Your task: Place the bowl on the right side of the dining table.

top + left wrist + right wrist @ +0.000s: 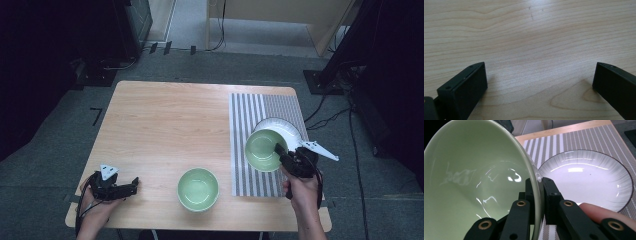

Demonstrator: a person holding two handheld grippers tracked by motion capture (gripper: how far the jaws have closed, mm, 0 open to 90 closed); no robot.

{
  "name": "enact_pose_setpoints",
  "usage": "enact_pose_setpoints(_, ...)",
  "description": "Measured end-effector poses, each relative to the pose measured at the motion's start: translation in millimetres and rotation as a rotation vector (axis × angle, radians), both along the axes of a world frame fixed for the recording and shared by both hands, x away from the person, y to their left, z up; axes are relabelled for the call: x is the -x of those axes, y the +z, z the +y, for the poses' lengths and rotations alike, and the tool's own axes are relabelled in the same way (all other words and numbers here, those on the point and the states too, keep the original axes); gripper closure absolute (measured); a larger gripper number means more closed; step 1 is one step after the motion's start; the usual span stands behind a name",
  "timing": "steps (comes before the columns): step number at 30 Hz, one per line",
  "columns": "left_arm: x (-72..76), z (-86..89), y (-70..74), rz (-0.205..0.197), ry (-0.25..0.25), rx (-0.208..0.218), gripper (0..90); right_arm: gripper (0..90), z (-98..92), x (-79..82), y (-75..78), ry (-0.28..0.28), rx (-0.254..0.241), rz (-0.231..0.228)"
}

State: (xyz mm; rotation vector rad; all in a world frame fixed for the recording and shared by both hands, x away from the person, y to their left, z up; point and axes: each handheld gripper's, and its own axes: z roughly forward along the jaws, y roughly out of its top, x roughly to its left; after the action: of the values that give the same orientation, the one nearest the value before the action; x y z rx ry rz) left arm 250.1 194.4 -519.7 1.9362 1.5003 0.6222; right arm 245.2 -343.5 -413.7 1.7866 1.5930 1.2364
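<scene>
My right gripper (280, 151) (539, 185) is shut on the rim of a pale green bowl (264, 149) (474, 185), one jaw inside the wall and one outside. The bowl hangs tilted above the striped placemat (267, 107), partly over a white plate (289, 129) (586, 178) with a dark rim. A second green bowl (198, 188) stands upright on the wooden table (165, 120) near the front edge. My left gripper (134, 184) (540, 82) rests open at the table's front left corner, with bare wood (531, 45) between its jaws.
The striped placemat (574, 142) covers the table's right side. Around the table lie grey carpet and cables (325, 117), with dark stands at the back left and right. A light wooden cabinet (280, 20) stands beyond the far edge.
</scene>
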Motion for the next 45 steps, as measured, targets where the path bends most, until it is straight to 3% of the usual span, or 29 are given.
enact_pose_setpoints(31,0.0,0.0,0.1,0.001,0.0,0.0,0.0,85.0,-45.2,-43.7,-39.8,-0.182,0.02,0.087)
enact_pose_setpoints(37,-0.2,-0.1,0.1,0.0,0.0,-0.001,0.0,85.0,-46.3,-51.6,-49.5,-0.197,0.049,0.105)
enact_pose_setpoints(45,-0.3,-0.1,0.1,0.0,0.001,-0.001,0.0,85.1,-48.7,-58.3,-55.7,-0.21,0.049,0.121)
